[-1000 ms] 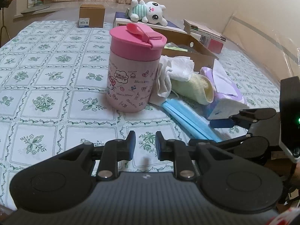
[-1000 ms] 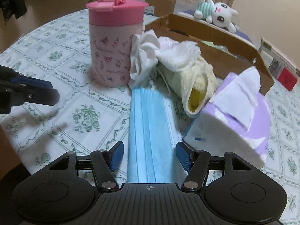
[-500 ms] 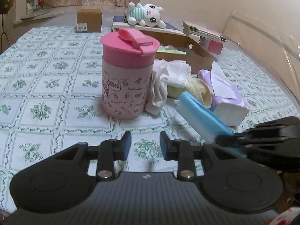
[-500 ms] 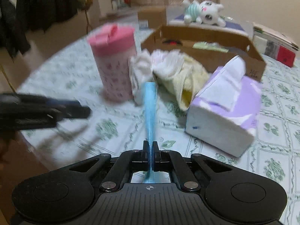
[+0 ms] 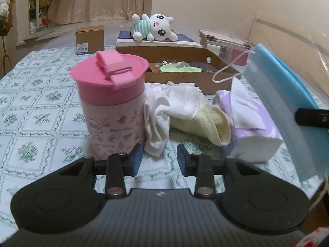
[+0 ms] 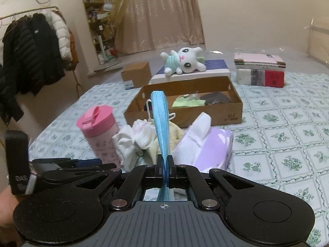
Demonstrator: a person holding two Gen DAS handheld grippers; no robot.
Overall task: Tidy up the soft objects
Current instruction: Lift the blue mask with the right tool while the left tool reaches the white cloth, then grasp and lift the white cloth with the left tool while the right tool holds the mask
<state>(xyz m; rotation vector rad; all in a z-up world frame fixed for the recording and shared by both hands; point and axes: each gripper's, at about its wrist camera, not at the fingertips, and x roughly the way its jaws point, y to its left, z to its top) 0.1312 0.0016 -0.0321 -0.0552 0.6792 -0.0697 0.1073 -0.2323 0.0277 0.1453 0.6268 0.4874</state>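
a small dark mark, too small to be read, is printed on the near wall of the cardboard box (image 6: 232, 116). blurred script is printed across the pink cup (image 5: 115, 127), none of it legible in either view. pale letters are borne on the black block (image 6: 17, 160) at the left edge of the right wrist view, and a white label, unreadable, on the small carton (image 5: 82, 47).

Black tool (image 5: 157, 158), blue pads (image 5: 135, 160), silver screws.
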